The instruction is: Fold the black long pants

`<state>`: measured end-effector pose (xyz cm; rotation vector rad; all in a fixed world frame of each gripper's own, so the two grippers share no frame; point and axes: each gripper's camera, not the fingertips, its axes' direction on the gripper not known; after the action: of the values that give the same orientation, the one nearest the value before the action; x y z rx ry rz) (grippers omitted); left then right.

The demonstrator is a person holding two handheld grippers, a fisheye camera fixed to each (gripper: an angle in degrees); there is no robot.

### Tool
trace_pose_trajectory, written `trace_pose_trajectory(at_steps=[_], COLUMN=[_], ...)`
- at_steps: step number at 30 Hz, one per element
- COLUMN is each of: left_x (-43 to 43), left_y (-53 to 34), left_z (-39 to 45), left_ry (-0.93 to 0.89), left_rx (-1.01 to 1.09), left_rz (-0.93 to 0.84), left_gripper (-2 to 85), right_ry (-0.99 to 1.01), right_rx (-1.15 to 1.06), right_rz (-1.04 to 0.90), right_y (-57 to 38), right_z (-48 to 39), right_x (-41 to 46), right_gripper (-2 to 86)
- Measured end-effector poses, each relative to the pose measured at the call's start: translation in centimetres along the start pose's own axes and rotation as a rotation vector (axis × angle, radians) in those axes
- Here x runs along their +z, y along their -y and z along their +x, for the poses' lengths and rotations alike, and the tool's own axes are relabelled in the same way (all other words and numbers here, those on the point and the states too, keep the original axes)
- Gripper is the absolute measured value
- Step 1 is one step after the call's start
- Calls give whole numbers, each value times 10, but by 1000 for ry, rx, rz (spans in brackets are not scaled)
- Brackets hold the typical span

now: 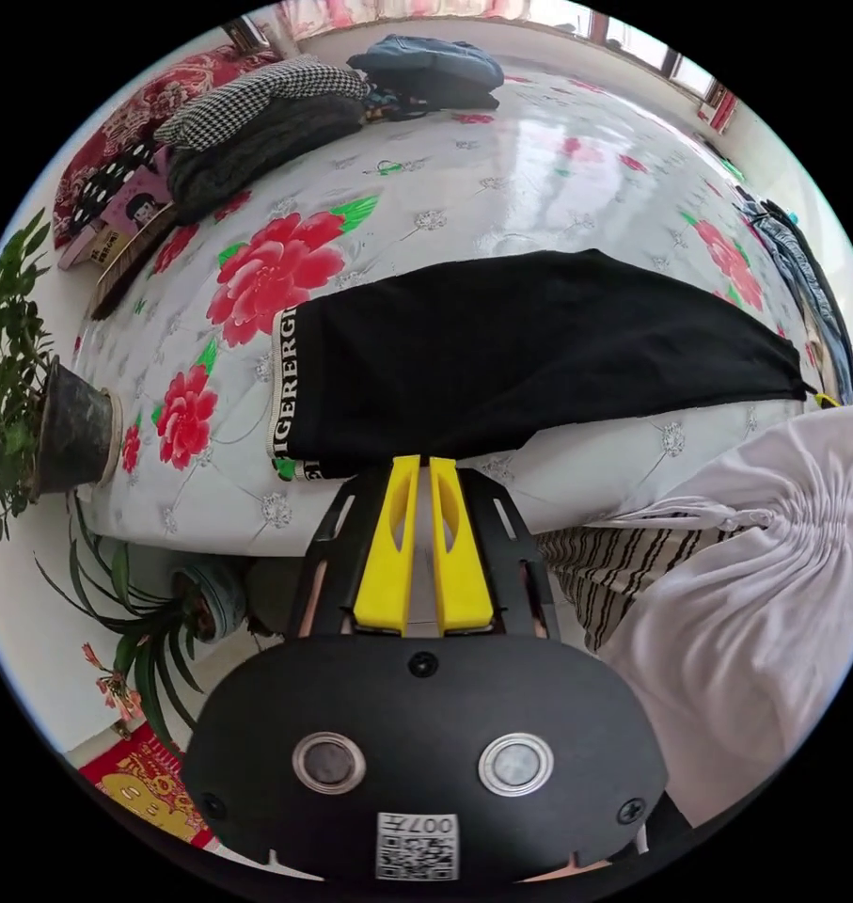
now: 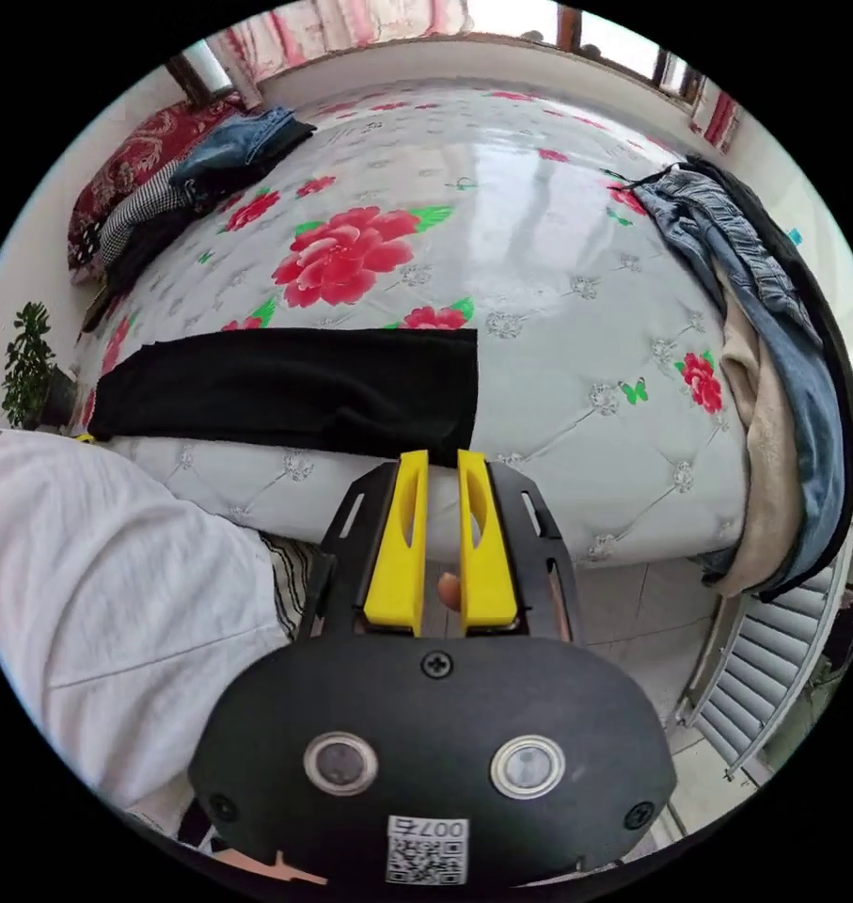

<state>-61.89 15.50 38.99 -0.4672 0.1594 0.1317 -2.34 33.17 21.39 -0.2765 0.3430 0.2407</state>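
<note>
Since the pants already lie flat, here is how things stand:
Pants: the black pants (image 1: 539,353) stretch along the near edge of the flowered bed (image 1: 501,179), legs laid one on the other, lettered waistband at one end.
Left tongs (image 1: 424,466): jaws nearly together, empty, tips just short of the pants' near edge by the waistband.
Right tongs (image 2: 442,461): jaws a little apart, empty, just below the leg-end of the pants (image 2: 294,386).
Risk: pinching only the top layer could drag the legs apart and skew the fold.
Risk: the pants lie close to the bed's edge; a tug toward the person could slide them off.
</note>
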Motion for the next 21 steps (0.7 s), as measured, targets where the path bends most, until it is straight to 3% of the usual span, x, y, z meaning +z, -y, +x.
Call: trace_pose_trajectory(at_steps=[10,17,21], left_x=[-5,25,49], left_y=[-38,-36,-14], left_z=[-50,-87,-88], left_ry=[56,-207,-219], left_rx=[-435,-685,-688], left_rz=[27,112,64], left_gripper=[0,72,92], right_ry=[411,456,301], right_rx=[558,428,353], right_rz=[279,16,-1], right_y=[-21,27,46], right_z=[201,181,125], right_x=[-21,40,55], right_gripper=[51,64,45])
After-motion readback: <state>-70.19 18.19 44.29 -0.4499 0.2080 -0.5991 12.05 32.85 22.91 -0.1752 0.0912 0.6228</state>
